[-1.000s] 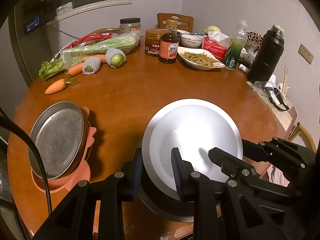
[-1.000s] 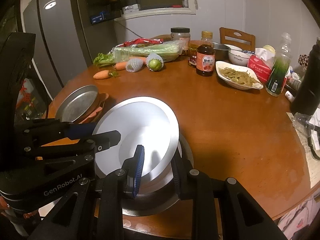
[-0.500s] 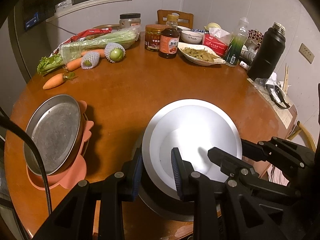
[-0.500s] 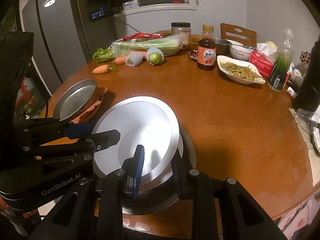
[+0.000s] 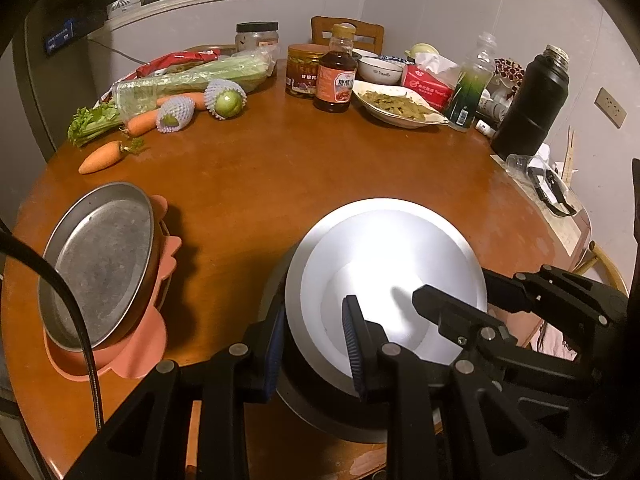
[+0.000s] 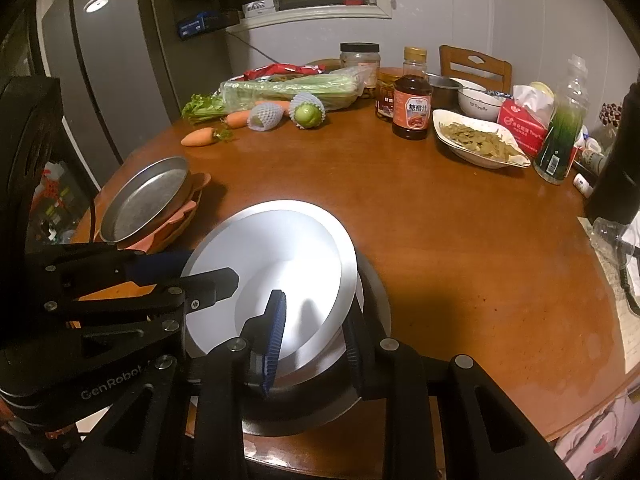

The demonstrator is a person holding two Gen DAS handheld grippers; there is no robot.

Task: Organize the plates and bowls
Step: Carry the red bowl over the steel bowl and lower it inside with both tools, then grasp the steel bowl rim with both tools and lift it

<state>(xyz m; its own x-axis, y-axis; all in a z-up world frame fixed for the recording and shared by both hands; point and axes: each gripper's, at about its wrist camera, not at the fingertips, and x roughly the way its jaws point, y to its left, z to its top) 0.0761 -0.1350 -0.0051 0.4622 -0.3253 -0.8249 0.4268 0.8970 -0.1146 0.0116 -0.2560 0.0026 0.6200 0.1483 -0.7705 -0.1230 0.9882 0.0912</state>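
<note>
Right now I hold both tools clamped on the same stack: my left gripper (image 5: 314, 350) pinches the near left rim of the wide white shallow bowl (image 5: 394, 280), and my right gripper (image 6: 314, 340) pinches its near right rim, one blue-ribbed pad inside the bowl and the other outside. That white bowl sits nested in a white plate (image 6: 352, 276), and under both lies a dark grey round dish (image 6: 374, 300), directly ahead of my fingers and close to the near edge of the round brown wooden table (image 5: 280, 168). Off to the left of my left tool, a dull steel round pan (image 5: 98, 256) leans tilted on a salmon-pink scalloped plastic plate (image 5: 136, 352), so a second pile is already gathered. Judging by that, the sorting looks roughly midway: two stacks exist, but this one is not yet settled, and I cannot tell whether it is lifted or resting. Farther ahead, an oval white dish of greenish vegetables (image 5: 400, 106) and a small white ceramic bowl (image 5: 380, 70) remain unsorted among bottles, jars and carrots. Beyond them stand pale walls and a wooden chair (image 5: 348, 34), with a grey refrigerator (image 6: 92, 64) to the left.
</note>
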